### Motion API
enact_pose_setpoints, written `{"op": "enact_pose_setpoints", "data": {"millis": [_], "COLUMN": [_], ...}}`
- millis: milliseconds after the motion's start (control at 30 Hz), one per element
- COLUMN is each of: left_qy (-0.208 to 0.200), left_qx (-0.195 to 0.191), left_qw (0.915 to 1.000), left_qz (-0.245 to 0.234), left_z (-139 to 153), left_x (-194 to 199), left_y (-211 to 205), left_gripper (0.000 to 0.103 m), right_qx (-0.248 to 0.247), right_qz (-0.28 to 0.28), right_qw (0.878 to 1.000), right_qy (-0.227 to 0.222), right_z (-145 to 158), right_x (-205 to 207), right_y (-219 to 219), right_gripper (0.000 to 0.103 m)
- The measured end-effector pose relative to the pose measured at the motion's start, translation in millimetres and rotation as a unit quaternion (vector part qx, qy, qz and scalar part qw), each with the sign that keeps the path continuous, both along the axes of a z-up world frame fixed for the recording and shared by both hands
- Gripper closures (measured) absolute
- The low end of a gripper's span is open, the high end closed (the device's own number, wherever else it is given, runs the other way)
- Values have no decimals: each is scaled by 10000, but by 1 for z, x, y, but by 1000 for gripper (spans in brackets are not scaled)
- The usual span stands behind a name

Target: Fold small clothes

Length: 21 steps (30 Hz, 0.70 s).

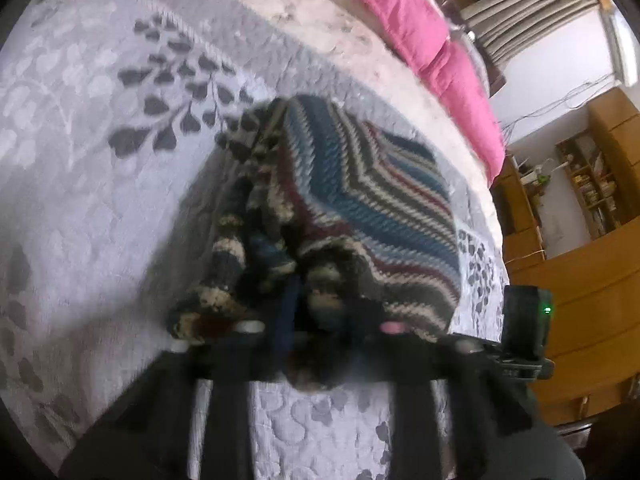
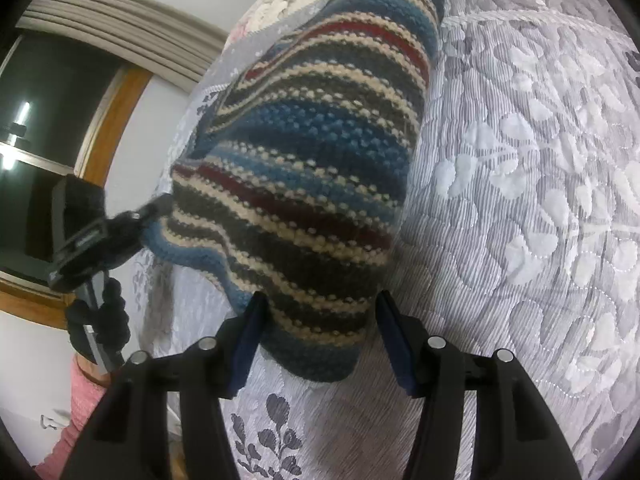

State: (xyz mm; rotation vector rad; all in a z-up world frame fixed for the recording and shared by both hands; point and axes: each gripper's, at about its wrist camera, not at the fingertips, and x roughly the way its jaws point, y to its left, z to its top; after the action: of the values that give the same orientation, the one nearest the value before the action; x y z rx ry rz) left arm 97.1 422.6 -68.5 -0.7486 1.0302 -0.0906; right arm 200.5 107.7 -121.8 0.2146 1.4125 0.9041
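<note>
well, in the left wrist view the left tongs (image 1: 316,326) are clamped on a bunched edge of the striped knit garment (image 1: 360,192), which lies on the grey quilted bed (image 1: 80,160); keep that grip low and carry the edge over evenly. in the right wrist view the right tongs (image 2: 320,336) stand apart around the garment's near corner at 6 o'clock. no writing is readable.

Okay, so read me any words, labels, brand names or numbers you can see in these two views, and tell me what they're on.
No text can be read in either view.
Other gripper's black body: a small pale marking, too blurred to read.
Striped knit garment: no label or tag showing.
Grey leaf-patterned bedspread: pattern only, no words.
Bookshelf: book spines too small to read.
Device with green light: no legible marking.
</note>
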Motion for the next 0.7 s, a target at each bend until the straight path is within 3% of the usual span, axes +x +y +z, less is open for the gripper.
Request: {"op": "enact_pose_setpoints", "data": {"millis": [233, 300, 467, 633, 700], "left_qy": [-629, -517, 6, -38, -11], "left_qx": [200, 348, 665, 447, 381], "left_qw": [9972, 9975, 9978, 9990, 9993], "left_qz": [350, 341, 8, 88, 25], "left_z": [33, 28, -19, -28, -21], "left_x": [-29, -30, -18, -19, -20], "left_y": [35, 40, 29, 35, 36], "left_gripper": [94, 94, 93, 91, 83], "right_qx": [47, 72, -177, -303, -285], "right_qz": [140, 186, 226, 207, 248], "right_qw": [9997, 9996, 9995, 9993, 9993], "right_qy": [-191, -194, -110, 34, -25], "right_z": [17, 17, 3, -13, -11], "right_x": [-7, -8, -8, -6, -5], "right_y": [-6, -3, 8, 9, 9], "right_gripper": [45, 45, 44, 42, 42]}}
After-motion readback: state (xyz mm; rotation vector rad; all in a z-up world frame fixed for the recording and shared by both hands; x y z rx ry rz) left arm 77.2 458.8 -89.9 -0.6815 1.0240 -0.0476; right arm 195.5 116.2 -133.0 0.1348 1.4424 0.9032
